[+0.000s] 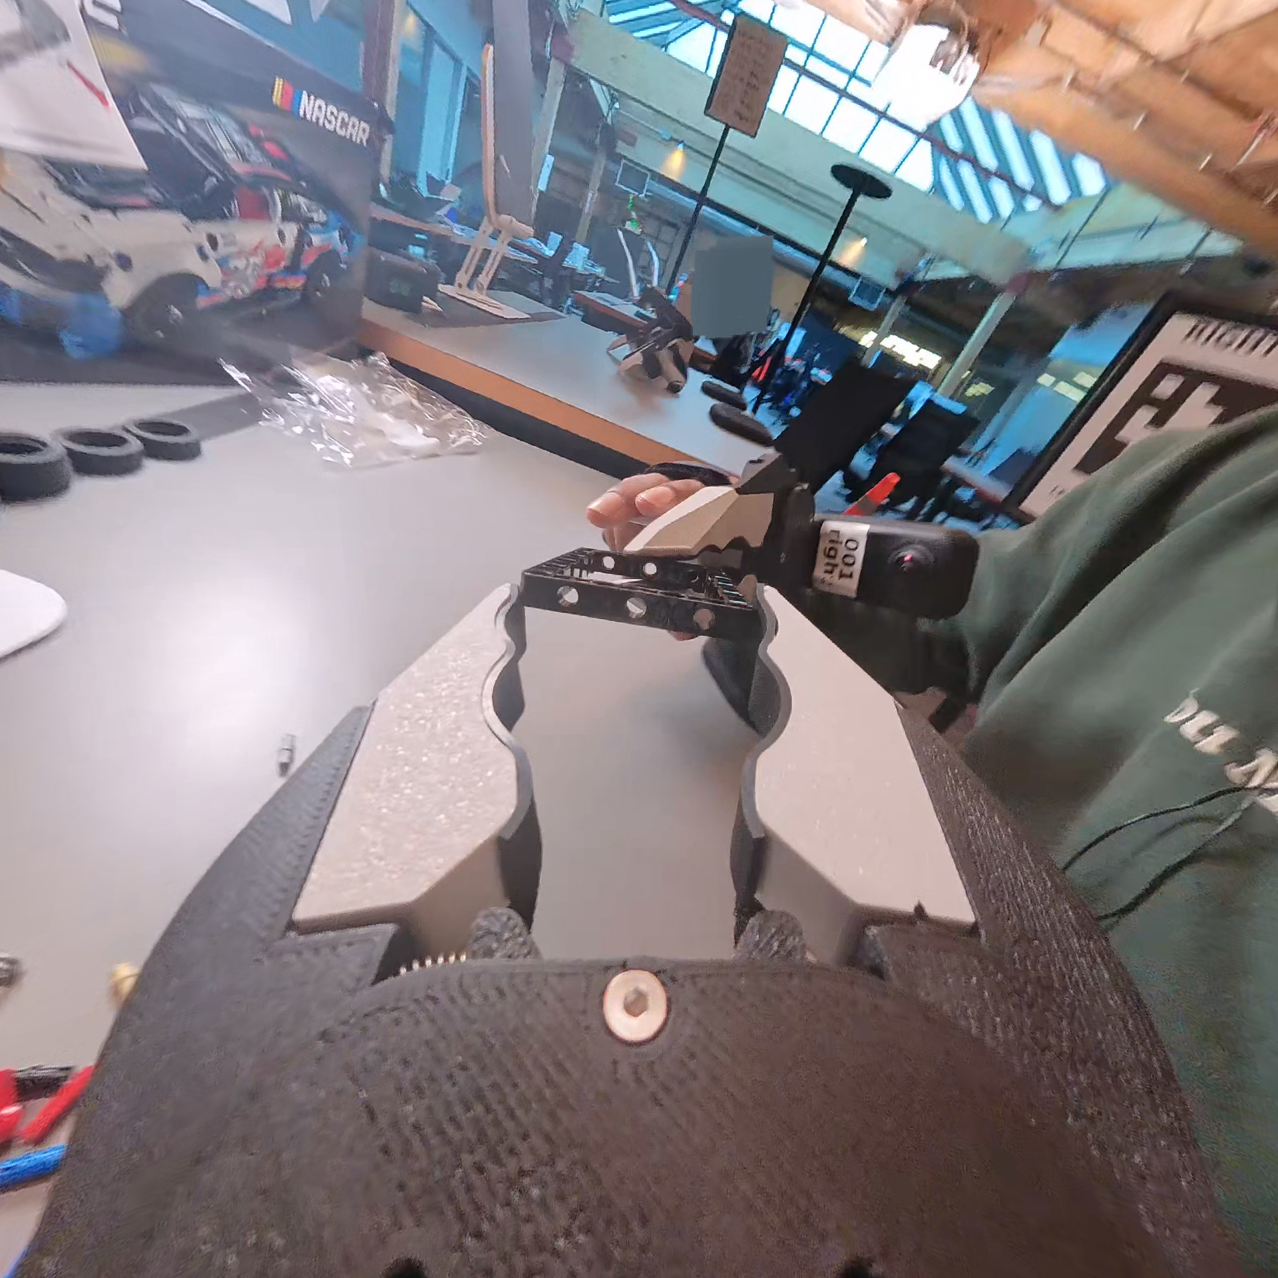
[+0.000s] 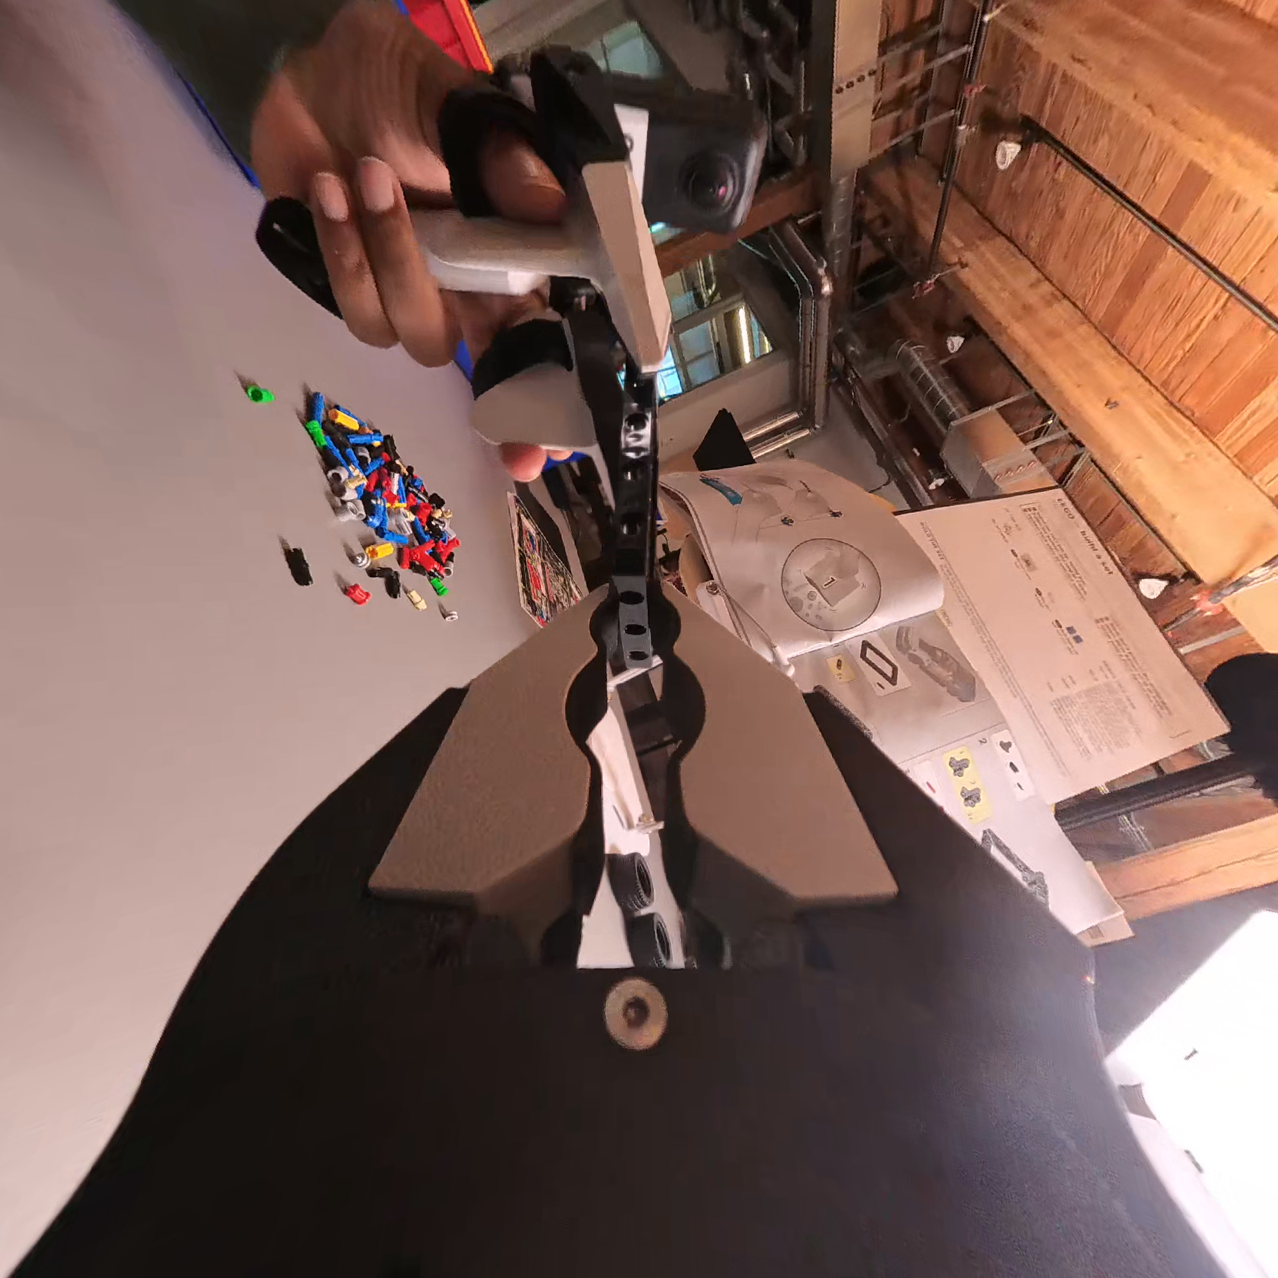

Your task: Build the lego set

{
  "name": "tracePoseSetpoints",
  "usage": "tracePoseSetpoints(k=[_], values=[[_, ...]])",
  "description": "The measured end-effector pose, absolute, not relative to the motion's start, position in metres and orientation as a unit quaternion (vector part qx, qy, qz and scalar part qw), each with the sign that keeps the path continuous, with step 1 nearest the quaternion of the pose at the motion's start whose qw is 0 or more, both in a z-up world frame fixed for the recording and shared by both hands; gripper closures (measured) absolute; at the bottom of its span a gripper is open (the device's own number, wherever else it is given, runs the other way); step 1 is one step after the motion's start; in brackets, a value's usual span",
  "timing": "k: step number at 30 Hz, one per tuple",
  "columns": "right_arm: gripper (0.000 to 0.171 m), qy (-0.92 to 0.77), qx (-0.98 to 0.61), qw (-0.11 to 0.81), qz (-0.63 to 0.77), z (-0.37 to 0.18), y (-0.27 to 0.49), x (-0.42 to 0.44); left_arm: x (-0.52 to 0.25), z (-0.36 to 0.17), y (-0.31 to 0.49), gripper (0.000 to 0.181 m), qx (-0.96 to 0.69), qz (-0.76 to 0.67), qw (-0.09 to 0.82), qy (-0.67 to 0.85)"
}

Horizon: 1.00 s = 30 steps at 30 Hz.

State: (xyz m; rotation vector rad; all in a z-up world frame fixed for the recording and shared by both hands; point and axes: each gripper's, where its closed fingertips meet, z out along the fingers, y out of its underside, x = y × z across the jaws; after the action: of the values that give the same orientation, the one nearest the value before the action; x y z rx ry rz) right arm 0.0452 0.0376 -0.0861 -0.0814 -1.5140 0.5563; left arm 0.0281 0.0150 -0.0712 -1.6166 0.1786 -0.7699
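Lego frame (image 1: 640, 600) between 2 claws (both gripping)

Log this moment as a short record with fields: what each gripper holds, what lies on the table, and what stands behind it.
held part: black frame, a holed rectangular Lego piece, up off the table
left gripper: fingers wide, clamped on the frame's two outer sides
right gripper: fingers nearly together, shut on the frame's other end
loose parts: pile of small coloured pieces on the grey table
tyres: black tyres in a row near the plastic bag
instructions: open booklet beyond the frame
box: set box standing at the table's back
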Motion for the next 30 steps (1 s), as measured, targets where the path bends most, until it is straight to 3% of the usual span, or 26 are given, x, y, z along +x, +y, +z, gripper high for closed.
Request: tracePoseSetpoints(k=[3, 7, 9, 12, 19, 21, 24, 30], values=[[0.156, -0.687, -0.079, 0.671, 0.268, -0.091, 0.047, 0.041, 0.027, -0.074, 0.015, 0.118, -0.711, -0.247, 0.647, 0.122], [0.087, -0.716, -0.243, 0.522, 0.394, -0.111, 0.07, 0.035, 0.022, -0.073, 0.014, 0.118, -0.707, -0.146, 0.675, 0.154], [0.071, -0.709, -0.303, 0.429, 0.47, -0.116, 0.07, 0.037, 0.022, -0.073, 0.013, 0.118, -0.703, -0.126, 0.68, 0.163], [0.071, -0.69, -0.312, 0.362, 0.543, -0.11, 0.058, 0.045, 0.024, -0.075, 0.013, 0.118, -0.7, -0.117, 0.683, 0.171], [0.067, -0.69, -0.289, 0.311, 0.585, -0.107, 0.027, 0.05, 0.044, -0.08, 0.015, 0.118, -0.682, -0.158, 0.691, 0.18], [0.078, -0.712, -0.269, 0.314, 0.568, -0.112, 0.022, 0.054, 0.051, -0.087, 0.016, 0.118, -0.687, -0.16, 0.684, 0.189], [0.113, -0.733, -0.26, 0.305, 0.55, -0.12, 0.02, 0.059, 0.062, -0.095, 0.016, 0.118, -0.691, -0.174, 0.671, 0.207], [0.114, -0.756, -0.267, 0.277, 0.529, -0.13, 0.03, 0.064, 0.061, -0.122, 0.019, 0.118, -0.73, -0.189, 0.623, 0.209]])
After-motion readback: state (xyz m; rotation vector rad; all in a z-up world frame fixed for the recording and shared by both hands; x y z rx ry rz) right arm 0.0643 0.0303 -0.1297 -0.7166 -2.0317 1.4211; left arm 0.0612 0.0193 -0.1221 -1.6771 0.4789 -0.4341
